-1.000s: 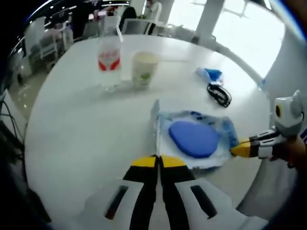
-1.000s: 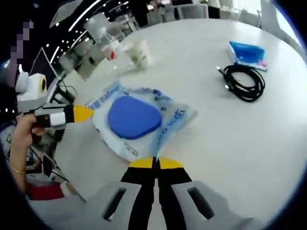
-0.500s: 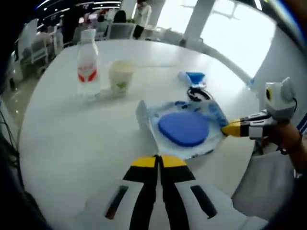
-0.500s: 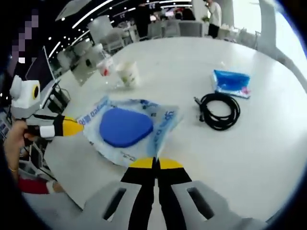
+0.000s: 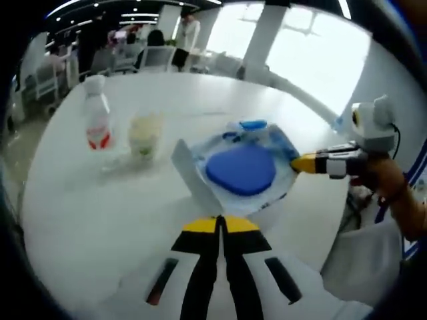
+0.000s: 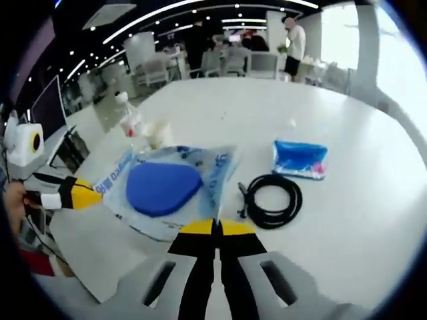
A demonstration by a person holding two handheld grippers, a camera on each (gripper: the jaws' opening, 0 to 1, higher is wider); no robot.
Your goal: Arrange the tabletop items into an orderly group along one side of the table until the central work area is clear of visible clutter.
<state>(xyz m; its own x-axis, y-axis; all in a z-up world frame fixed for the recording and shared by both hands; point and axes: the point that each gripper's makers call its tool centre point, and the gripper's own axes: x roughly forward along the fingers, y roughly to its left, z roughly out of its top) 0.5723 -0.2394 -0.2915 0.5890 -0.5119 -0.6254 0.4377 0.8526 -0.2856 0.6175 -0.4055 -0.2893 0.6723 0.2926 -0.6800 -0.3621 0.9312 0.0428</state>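
Note:
A clear plastic bag (image 5: 280, 143) printed in blue, with a flat blue pad (image 5: 241, 170) inside, hangs stretched between both grippers above the white round table (image 5: 100, 207). My left gripper (image 5: 219, 224) is shut on the bag's near corner. The right gripper (image 5: 298, 163) pinches its far edge. In the right gripper view the bag (image 6: 217, 167) with the pad (image 6: 162, 187) runs from my shut right gripper (image 6: 217, 228) to the left gripper (image 6: 93, 196). A coiled black cable (image 6: 270, 200) and a blue tissue pack (image 6: 299, 159) lie just right of the bag.
A water bottle (image 5: 97, 122) with a red label and a paper cup (image 5: 143, 133) stand together at the table's left side; the bottle (image 6: 128, 120) and cup (image 6: 159, 132) sit beyond the bag. The tissue pack (image 5: 253, 125) peeks over the bag. Chairs and people fill the background.
Both grippers have carried the bag across the table toward the cable and tissue pack. The bag now hides the cable in the left gripper view.

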